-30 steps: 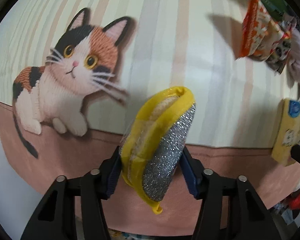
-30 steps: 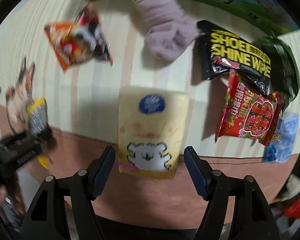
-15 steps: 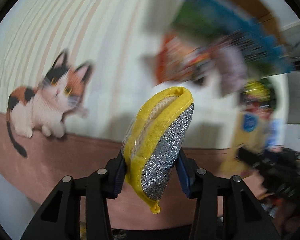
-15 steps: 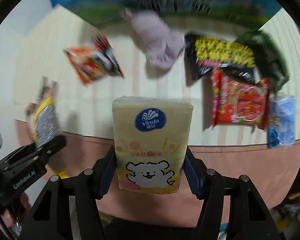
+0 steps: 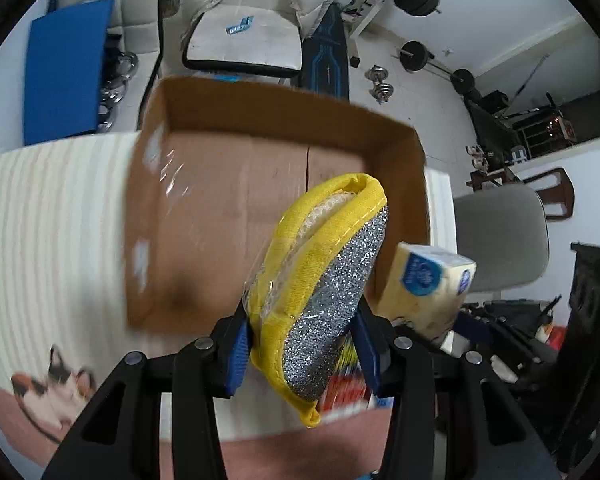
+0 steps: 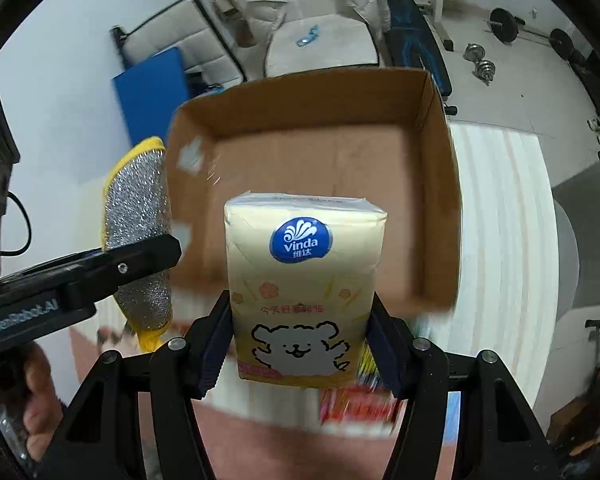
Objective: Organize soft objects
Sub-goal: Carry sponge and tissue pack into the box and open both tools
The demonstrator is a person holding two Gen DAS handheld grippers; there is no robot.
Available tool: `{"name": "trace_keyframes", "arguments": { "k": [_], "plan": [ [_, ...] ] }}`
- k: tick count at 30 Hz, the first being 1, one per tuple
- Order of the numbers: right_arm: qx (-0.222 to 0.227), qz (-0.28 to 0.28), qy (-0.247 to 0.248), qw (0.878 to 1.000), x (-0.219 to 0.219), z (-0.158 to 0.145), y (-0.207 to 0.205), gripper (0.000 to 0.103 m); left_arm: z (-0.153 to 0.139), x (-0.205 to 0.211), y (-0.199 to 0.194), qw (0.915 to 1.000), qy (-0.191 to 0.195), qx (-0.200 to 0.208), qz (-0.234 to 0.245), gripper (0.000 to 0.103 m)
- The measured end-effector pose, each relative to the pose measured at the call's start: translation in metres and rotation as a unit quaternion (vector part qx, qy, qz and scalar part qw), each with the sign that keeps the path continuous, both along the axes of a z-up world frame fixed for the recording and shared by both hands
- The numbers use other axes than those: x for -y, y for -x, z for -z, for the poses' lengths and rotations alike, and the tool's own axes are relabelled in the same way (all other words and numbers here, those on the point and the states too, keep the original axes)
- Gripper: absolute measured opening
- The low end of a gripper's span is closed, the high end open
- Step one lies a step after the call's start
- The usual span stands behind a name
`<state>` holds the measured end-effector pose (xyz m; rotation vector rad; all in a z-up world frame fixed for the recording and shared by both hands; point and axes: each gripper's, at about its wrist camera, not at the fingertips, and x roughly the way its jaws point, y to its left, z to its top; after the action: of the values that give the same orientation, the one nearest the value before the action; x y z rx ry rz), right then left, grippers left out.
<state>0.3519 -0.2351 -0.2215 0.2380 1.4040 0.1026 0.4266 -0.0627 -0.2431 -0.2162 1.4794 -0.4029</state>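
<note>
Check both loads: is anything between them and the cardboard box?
Nothing visible. The brown open-topped cardboard box looks empty inside, and neither the yellow-edged silver scouring pad nor the cream tissue pack has anything between it and the box.

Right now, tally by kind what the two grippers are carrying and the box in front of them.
Scrubbing sponge, yellow with a silver face: 1
Tissue pack, pale yellow: 1
Cardboard box, open: 1
Total: 3
</note>
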Motion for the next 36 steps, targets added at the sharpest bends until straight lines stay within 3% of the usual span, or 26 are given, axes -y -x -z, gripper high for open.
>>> {"name": "trace_keyframes", "arguments": {
  "k": [6,9,14,22,24,25,27,31,34,36],
  "plan": [
    [-0.038,-0.006,0.022,0.999,0.025,0.054,-0.088,0.065,0.068,0.042,-0.083,0.998,0.002,-0.063,0.0,0.042],
    [-0.057,-0.01,0.03,0.998,0.044,0.078,-0.124,0.065,0.087,0.057,-0.102,0.996,-0.002,-0.089,-0.002,0.042],
    [-0.074,-0.01,0.04,0.996,0.053,0.106,-0.144,0.065,0.116,0.07,-0.116,0.993,-0.015,-0.117,-0.003,0.042],
    [-0.083,-0.014,0.051,0.995,0.062,0.127,-0.167,0.066,0.12,0.073,-0.116,0.9909,-0.034,-0.13,0.002,0.052],
    [-0.084,-0.011,0.055,0.995,0.06,0.122,-0.164,0.067,0.114,0.075,-0.116,0.992,-0.051,-0.115,0.012,0.071],
    [-0.081,-0.011,0.059,0.995,0.06,0.12,-0.163,0.068,0.107,0.072,-0.115,0.9926,-0.059,-0.105,0.016,0.076],
    [-0.077,-0.012,0.065,0.995,0.059,0.114,-0.162,0.077,0.097,0.071,-0.11,0.9931,-0.075,-0.088,0.022,0.088],
    [-0.071,-0.014,0.074,0.995,0.059,0.099,-0.156,0.089,0.076,0.062,-0.096,0.9935,-0.09,-0.065,0.027,0.098],
    [-0.061,-0.014,0.078,0.995,0.06,0.086,-0.147,0.103,0.057,0.052,-0.082,0.9937,-0.1,-0.043,0.028,0.1],
    [-0.053,-0.015,0.078,0.995,0.058,0.077,-0.137,0.103,0.052,0.053,-0.08,0.9933,-0.108,-0.029,0.03,0.1]
  ]
}}
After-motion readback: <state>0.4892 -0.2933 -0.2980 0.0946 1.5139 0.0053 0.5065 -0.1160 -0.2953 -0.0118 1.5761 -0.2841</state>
